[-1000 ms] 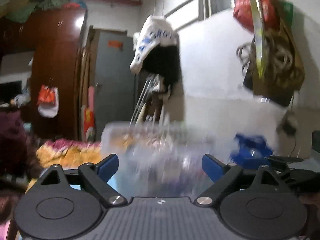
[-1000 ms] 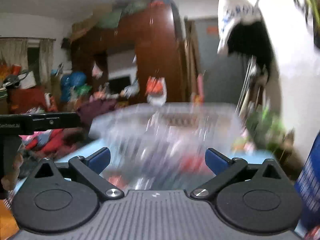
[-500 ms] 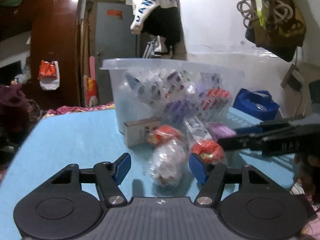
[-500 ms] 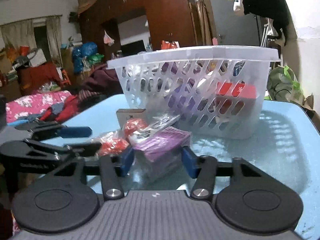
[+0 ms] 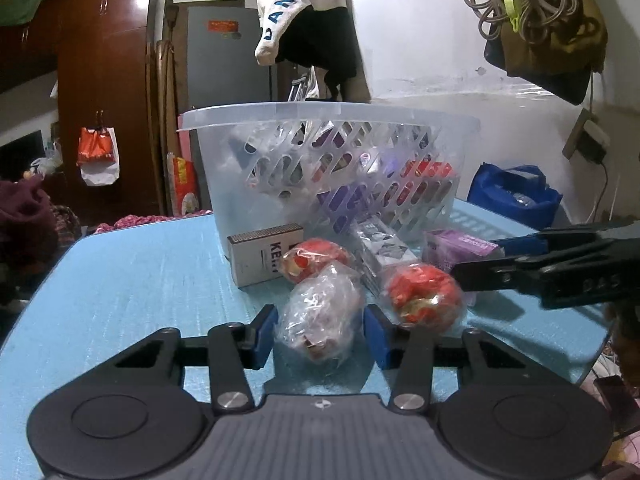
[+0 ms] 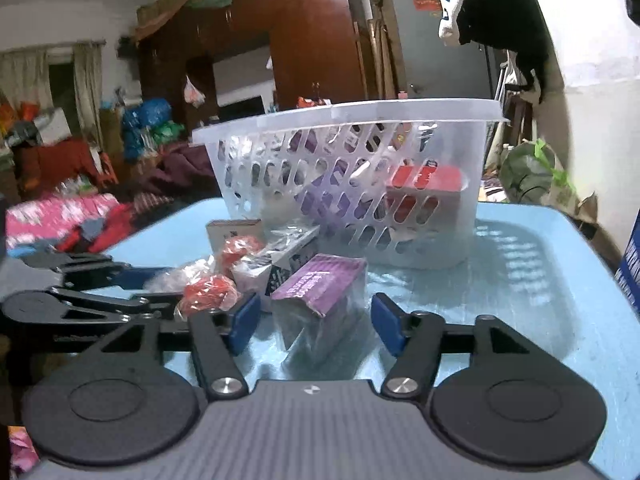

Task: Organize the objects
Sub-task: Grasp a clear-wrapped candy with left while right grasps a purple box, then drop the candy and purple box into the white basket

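On the light blue tabletop, leftmost in the loose cluster: a grey cardboard box with dark lettering, standing just in front of the clear perforated plastic basket. Next, a red foil-wrapped ball touching that box. Left gripper spread, blue pads either side of a crinkly clear plastic pouch with red bits inside, close to both flanks but contact too tight to call. Best closed slowly and low on the pouch, since film like that likely slips or bulges out; then lifted clear over the basket rim. Further right, a 2nd red foil ball just beside the right pad, easily nudged. Right gripper also spread, straddling a purple film-wrapped rectangular carton with visible gaps on both sides. Worth centring on the carton's flat faces before squeezing, keeping clear of the other tool.
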`<action>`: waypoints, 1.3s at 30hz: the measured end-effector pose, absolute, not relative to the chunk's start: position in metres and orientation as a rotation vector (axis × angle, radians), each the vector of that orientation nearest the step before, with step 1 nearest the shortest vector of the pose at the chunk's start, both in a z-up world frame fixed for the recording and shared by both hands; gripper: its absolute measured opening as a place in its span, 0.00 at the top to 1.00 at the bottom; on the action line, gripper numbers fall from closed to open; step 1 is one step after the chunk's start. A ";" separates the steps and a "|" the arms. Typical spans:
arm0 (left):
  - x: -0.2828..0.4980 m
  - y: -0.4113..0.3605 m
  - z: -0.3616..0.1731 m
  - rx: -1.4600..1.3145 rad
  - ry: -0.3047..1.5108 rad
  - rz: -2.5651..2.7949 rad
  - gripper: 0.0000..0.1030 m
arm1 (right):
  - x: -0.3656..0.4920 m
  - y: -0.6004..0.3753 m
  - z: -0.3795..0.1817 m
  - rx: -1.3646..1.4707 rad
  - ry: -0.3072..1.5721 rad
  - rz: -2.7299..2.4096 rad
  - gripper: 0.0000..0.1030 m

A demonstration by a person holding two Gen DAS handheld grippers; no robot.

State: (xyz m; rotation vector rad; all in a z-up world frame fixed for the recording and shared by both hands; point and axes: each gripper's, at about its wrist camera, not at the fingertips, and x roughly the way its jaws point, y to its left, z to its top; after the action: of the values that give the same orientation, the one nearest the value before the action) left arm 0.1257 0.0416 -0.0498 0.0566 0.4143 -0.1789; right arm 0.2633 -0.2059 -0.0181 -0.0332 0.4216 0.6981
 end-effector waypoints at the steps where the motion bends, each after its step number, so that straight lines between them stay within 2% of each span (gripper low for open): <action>1: 0.125 0.041 -0.050 0.061 0.413 -0.180 0.51 | 0.264 -0.203 -0.018 -0.037 0.426 0.706 0.36; 2: 0.125 0.041 -0.050 0.066 0.411 -0.181 0.51 | 0.264 -0.200 -0.018 -0.046 0.432 0.709 0.37; 3: 0.125 0.041 -0.050 0.066 0.408 -0.182 0.51 | 0.265 -0.196 -0.019 -0.060 0.437 0.700 0.43; 4: 0.124 0.041 -0.050 0.063 0.403 -0.181 0.51 | 0.264 -0.194 -0.019 -0.069 0.434 0.685 0.58; 6: 0.121 0.042 -0.050 0.057 0.378 -0.177 0.51 | 0.263 -0.196 -0.020 -0.071 0.428 0.671 0.60; 17: 0.096 0.057 -0.041 -0.026 0.218 -0.174 0.52 | 0.236 -0.227 -0.005 -0.019 0.290 0.672 0.61; 21: 0.099 0.062 0.006 -0.048 0.111 -0.181 0.52 | 0.233 -0.228 0.036 -0.015 0.177 0.690 0.61; 26: 0.171 0.054 0.089 -0.052 0.134 -0.180 0.52 | 0.282 -0.197 0.108 -0.098 0.124 0.643 0.61; 30: 0.239 0.054 0.101 -0.096 0.245 -0.133 0.51 | 0.334 -0.171 0.123 -0.114 0.199 0.650 0.61; 31: 0.253 0.055 0.098 -0.113 0.270 -0.130 0.48 | 0.341 -0.165 0.121 -0.134 0.212 0.640 0.60; 32: 0.262 0.055 0.094 -0.106 0.296 -0.116 0.37 | 0.348 -0.160 0.118 -0.145 0.222 0.632 0.59; 34: 0.269 0.052 0.086 -0.064 0.327 -0.071 0.30 | 0.355 -0.156 0.112 -0.153 0.248 0.620 0.45; 36: 0.251 0.053 0.083 -0.038 0.274 -0.068 0.30 | 0.342 -0.163 0.105 -0.153 0.222 0.607 0.14; 37: 0.237 0.055 0.083 -0.049 0.240 -0.078 0.29 | 0.328 -0.169 0.103 -0.152 0.185 0.602 0.04; 39: 0.205 0.062 0.082 -0.086 0.191 -0.122 0.20 | 0.296 -0.182 0.095 -0.122 0.124 0.587 0.00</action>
State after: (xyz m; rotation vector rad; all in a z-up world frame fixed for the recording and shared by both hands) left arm 0.2053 0.0621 0.0824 -0.0856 0.1908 -0.1224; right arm 0.2963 -0.1822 0.0955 -0.1222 0.1242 0.5871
